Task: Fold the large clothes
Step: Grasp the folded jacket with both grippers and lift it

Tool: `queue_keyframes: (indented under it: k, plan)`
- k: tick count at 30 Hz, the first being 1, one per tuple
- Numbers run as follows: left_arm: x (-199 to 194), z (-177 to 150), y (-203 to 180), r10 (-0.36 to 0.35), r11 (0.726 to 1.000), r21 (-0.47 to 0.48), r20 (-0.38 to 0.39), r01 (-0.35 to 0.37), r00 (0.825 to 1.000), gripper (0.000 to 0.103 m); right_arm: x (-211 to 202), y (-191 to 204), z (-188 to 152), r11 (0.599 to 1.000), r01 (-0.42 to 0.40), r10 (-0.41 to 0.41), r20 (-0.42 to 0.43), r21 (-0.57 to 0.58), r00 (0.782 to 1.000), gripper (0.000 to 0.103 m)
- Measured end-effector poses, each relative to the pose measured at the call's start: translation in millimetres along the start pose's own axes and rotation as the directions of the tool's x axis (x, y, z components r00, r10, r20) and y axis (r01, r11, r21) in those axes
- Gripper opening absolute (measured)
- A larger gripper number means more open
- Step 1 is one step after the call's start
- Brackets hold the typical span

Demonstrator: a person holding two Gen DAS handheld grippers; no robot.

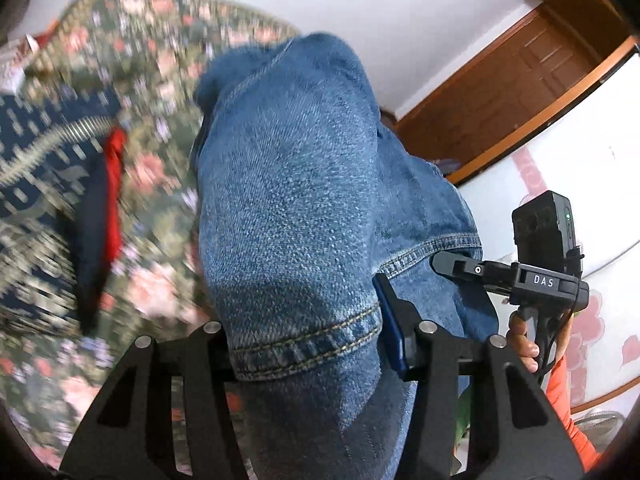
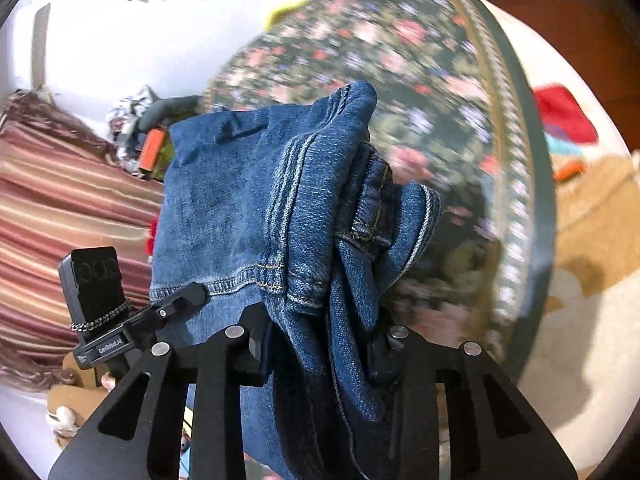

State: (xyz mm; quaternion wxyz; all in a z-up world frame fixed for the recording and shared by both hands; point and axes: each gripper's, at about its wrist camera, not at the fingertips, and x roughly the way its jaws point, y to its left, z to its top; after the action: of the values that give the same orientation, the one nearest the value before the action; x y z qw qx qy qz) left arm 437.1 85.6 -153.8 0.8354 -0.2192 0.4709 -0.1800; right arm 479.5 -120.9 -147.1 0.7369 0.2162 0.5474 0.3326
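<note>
Jeans [image 1: 288,200] are the one garment in play, blue denim lifted clear of the flowered bedspread [image 1: 132,40] and hanging between the two claws. From the left gripper [image 1: 316,344] outward: its jaws are closed on a stitched hem, the fabric bulging up and away above the fingers. From the right gripper [image 2: 320,344] outward: its jaws pinch a thicker bunch, several layers and seams crowded together, with loose folds spilling to the outer side. In each wrist view the other claw shows at the cloth's far edge, so both grips sit near one another along the same hemmed end.

What could go wrong, as I judge it: the right-hand bunch is uneven, so an inner layer could slide out under the denim's weight and leave the edge crooked. The left grip holds only the hem band; a sharp tug could pull it free. Both views are smeared by motion, and a fast swing could lay the cloth down twisted or over the dark and red cloth [image 1: 100,216] lying on the bedspread, spoiling the fold.

Count: one pair of jeans, two grippers, one bedspread, one dark and red cloth piece; whether that is one item or two I cannot tell
</note>
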Motion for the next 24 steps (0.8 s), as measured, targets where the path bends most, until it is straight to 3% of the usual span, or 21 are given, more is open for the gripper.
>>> queue_keyframes:
  k: [7, 14, 19, 24]
  plan:
    - [-90.7, 24.3, 31.5, 0.005, 1.0, -0.015, 0.129, -0.004, 0.992, 0.051, 15.5, 85.8, 17.3, 0.991, -0.015, 0.026, 0.077, -0.134, 0.997, 0.029]
    - [-169.2, 48.5, 87.1, 0.088, 0.996, -0.039, 0.235, -0.082, 0.968, 0.051, 72.9, 131.4, 32.0, 0.975, -0.086, 0.101, 0.064, -0.206, 0.993, 0.029]
    - [-194.3, 63.7, 146.2, 0.143, 0.986, -0.116, 0.264, -0.116, 0.954, 0.051, 124.9, 151.7, 43.1, 0.964, -0.125, 0.138, 0.038, -0.233, 0.99, 0.029]
    - [-188.8, 73.1, 210.3, 0.222, 0.962, -0.21, 0.226, -0.175, 0.948, 0.051, 194.2, 155.0, 49.9, 0.976, -0.129, 0.135, 0.026, -0.178, 0.99, 0.029]
